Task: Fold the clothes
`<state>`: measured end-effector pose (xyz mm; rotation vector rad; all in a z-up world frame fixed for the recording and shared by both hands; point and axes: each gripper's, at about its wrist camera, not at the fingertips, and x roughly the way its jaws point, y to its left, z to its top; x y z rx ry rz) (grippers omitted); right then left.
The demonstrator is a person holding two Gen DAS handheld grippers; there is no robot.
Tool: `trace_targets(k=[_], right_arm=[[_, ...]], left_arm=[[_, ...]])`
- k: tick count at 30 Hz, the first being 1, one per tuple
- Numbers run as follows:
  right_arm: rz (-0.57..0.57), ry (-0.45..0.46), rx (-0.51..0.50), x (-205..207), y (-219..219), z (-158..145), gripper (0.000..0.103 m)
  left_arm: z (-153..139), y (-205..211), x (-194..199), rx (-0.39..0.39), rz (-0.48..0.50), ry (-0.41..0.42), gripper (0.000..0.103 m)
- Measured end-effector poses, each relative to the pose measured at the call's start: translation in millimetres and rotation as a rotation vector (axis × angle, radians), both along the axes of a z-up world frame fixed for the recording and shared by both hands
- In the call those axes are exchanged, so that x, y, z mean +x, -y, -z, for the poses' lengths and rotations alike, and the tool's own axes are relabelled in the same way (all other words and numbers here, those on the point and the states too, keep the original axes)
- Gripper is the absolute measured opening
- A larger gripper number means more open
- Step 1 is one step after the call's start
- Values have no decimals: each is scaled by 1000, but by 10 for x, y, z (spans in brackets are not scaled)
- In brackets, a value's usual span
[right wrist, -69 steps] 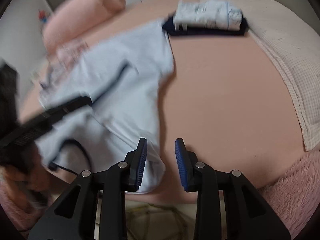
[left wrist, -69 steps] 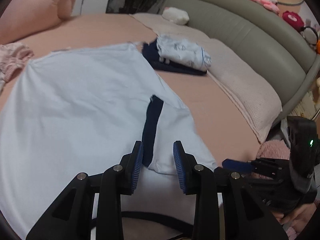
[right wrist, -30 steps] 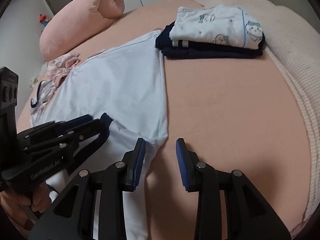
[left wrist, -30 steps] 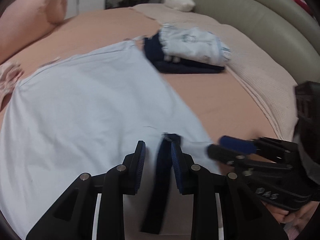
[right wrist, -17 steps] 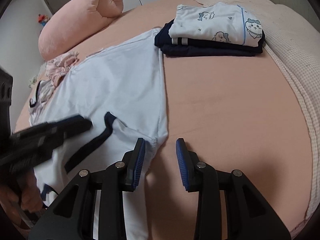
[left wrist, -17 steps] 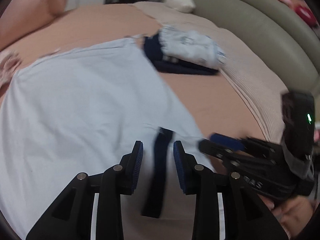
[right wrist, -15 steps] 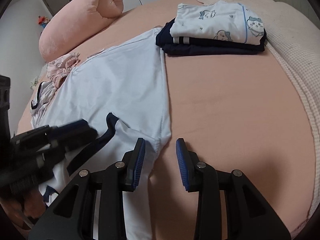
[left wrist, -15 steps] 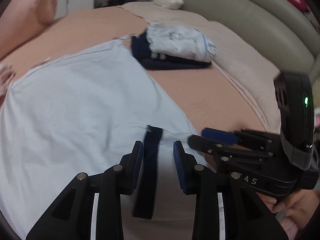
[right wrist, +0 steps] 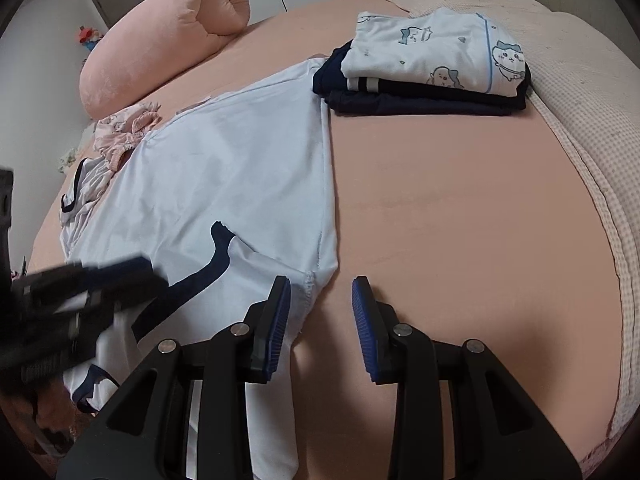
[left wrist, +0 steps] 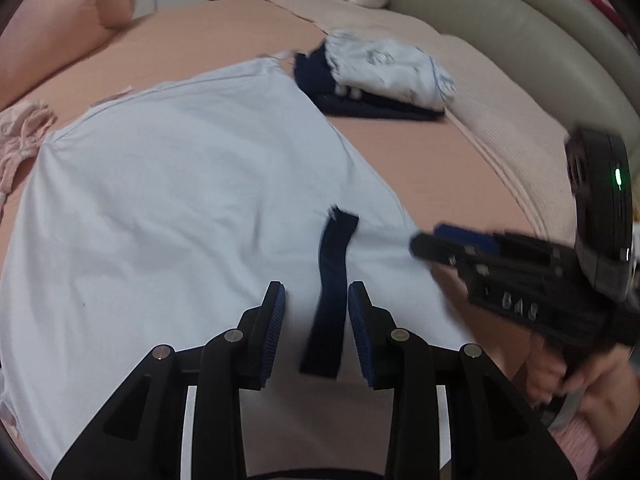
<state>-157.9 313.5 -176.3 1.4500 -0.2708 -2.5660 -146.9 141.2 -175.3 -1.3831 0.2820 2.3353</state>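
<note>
Shirt spread flat on bed, one sleeve laid inward. Folded pile beside. Left gripper, right gripper released, empty. Folding partly done.

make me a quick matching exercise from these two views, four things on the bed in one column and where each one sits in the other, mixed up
Things:
1. light blue shirt
2. cartoon-print garment
3. rolled pink blanket
4. navy sleeve cuff

Places:
A. on top of the folded navy clothes
B. folded in over the shirt body
C. spread flat on the pink sheet
D. far side of the bed, beyond the shirt

Pairs: 1-C, 2-A, 3-D, 4-B
</note>
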Motion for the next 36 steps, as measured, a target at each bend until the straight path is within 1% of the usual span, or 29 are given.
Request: trace_targets(k=[1,2,3,4,7,8,9,10,13,15,16,17,20,21,23,25,27,32,34,36], right_arm=[[1,4,1,5,0,7,32],[3,10,1,13,-6,14,32],[6,15,1,21,-12,22,32],[14,27,-14,38,-37,15,32],[83,65,-112,237,-116,-125,32],[84,64,-149,332,-95,-168,32],[76,63,-179,426,-60,-202,32],[59,63,-179,511,3,-225,32],[-12,63,-69,662,244,-190,32],[-21,93,3,691,317,-92,32],[-13,108,16,699,322,-57,32],[1,121,17,705,313,-31,32],[40,127,-41,742,372,-112,35],[27,112,-39,761,450,-161,35],[-32,60,-5,804,675,-278,36],[-52,31,28,812,808,-367,37],[-64,7,62,813,918,-448,37],[-92,-52,146,814,1195,-652,37],[-101,-75,191,799,1310,-727,40],[-93,-77,253,749,1378,-705,40]], left_arm=[[15,-6,50,-20,17,-3,35],[8,20,68,-49,0,-13,35],[-42,86,85,-39,-28,-21,35],[-110,166,109,-6,-54,-25,35],[-233,238,244,105,-19,0,35],[-236,228,283,114,-1,4,36],[-199,200,314,97,16,3,36],[-146,184,333,75,23,5,36],[-80,260,331,48,-15,18,36],[-45,320,326,33,-45,27,36],[-27,350,324,25,-60,32,36],[-38,449,328,34,-88,36,36],[-113,852,350,86,-192,47,36],[-139,986,357,103,-227,50,36],[-189,1254,371,137,-296,57,36],[-240,1523,386,172,-366,65,36],[-235,1856,413,165,-445,68,36],[-123,2160,449,209,-499,88,36],[-76,2265,463,229,-516,96,36],[-28,2370,476,249,-533,105,36]])
